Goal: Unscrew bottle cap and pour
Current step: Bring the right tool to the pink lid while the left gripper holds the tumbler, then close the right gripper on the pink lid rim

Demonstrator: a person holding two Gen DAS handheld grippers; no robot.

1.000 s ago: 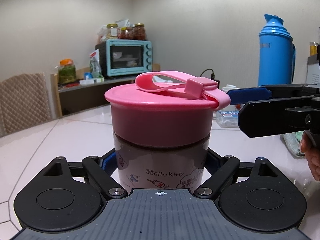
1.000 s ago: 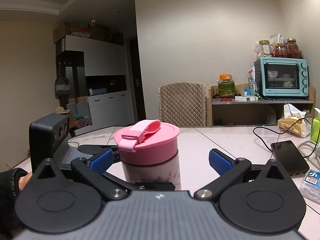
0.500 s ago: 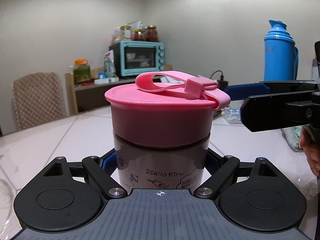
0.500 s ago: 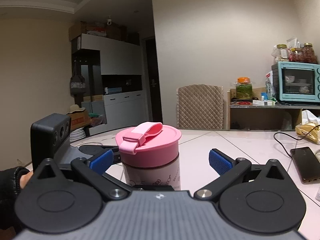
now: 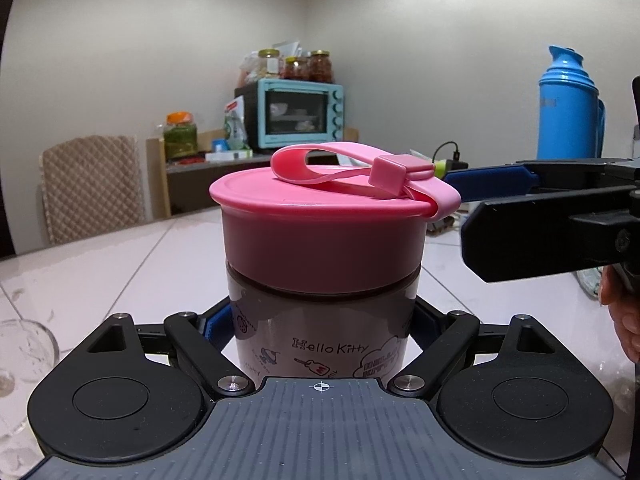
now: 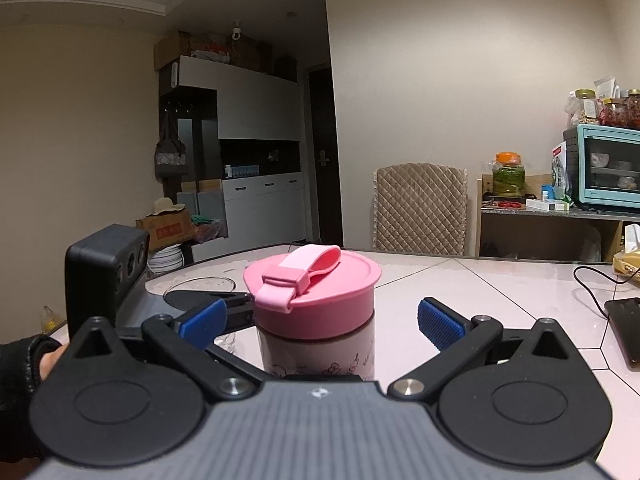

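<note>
The bottle [image 5: 320, 320] stands upright on the counter [image 5: 120, 264], its lower body clamped between the blue pads of the left tool [image 5: 320, 326]. Its pink cap [image 5: 324, 236] is on, strap folded across the top. The right tool [image 6: 318, 320] is spread wide, one blue pad on each side of the cap [image 6: 314, 296], neither touching it. A glass [image 5: 20, 356] sits at the near left edge.

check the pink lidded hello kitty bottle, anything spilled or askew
Nothing stands out. The pink-lidded Hello Kitty bottle stands upright, its pink screw cap level and on, with no spill visible. The left gripper clamps its body; the right gripper is open around the cap.
</note>
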